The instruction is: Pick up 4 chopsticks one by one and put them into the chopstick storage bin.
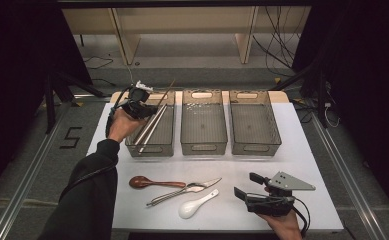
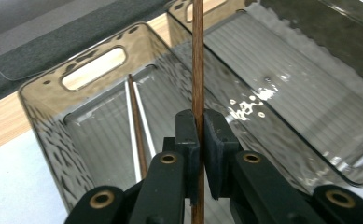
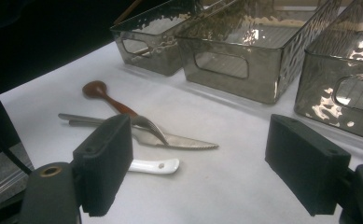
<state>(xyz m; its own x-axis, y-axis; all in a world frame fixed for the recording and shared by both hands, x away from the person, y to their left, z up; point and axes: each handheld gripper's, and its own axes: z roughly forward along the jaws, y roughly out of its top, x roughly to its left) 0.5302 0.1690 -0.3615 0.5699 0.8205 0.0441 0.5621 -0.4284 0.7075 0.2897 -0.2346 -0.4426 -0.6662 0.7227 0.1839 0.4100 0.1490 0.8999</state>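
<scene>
Brown wooden chopstick (image 2: pixel 198 60): being pinched between the jaws of the left gripper (image 2: pixel 201 135), running straight up past the pads and down below them; slim, round, evenly dark brown, with a fine grain.
Position of chopstick: hanging over the leftmost bin (image 2: pixel 44 116), tip slanting up and away above the bin's far end in the high view (image 1: pixel 168 89).
Likely reason for hold: gripping near mid-length, probably keeping the stick balanced and steerable for lowering into the bin lengthwise.
Left gripper (image 1: pixel 141 104): hovering at the near-left rim of that bin, jaws fully clamped on the stick.
Leftmost bin contents: already holding other long chopsticks (image 1: pixel 151 126), pale ones and a brown one lying along the length, suggesting sorting by kind.
Middle bin (image 1: pixel 203 145) and right bin (image 1: pixel 277 140): smoky clear plastic, standing side by side with the first, apparently awaiting other utensil types.
Right gripper (image 1: pixel 246 186): resting low at the near-right of the surface (image 1: pixel 312 165), jaws standing wide apart, holding nothing, seemingly waiting.
Remaining utensils: lying grouped at the near centre, within reach — brown wooden spoon (image 1: pixel 149 182), metal fork (image 1: pixel 174 194) crossing a serrated knife (image 1: pixel 208 183), white ceramic spoon (image 1: pixel 196 204).
Surface: white, matte, carrying bins along the far side.
</scene>
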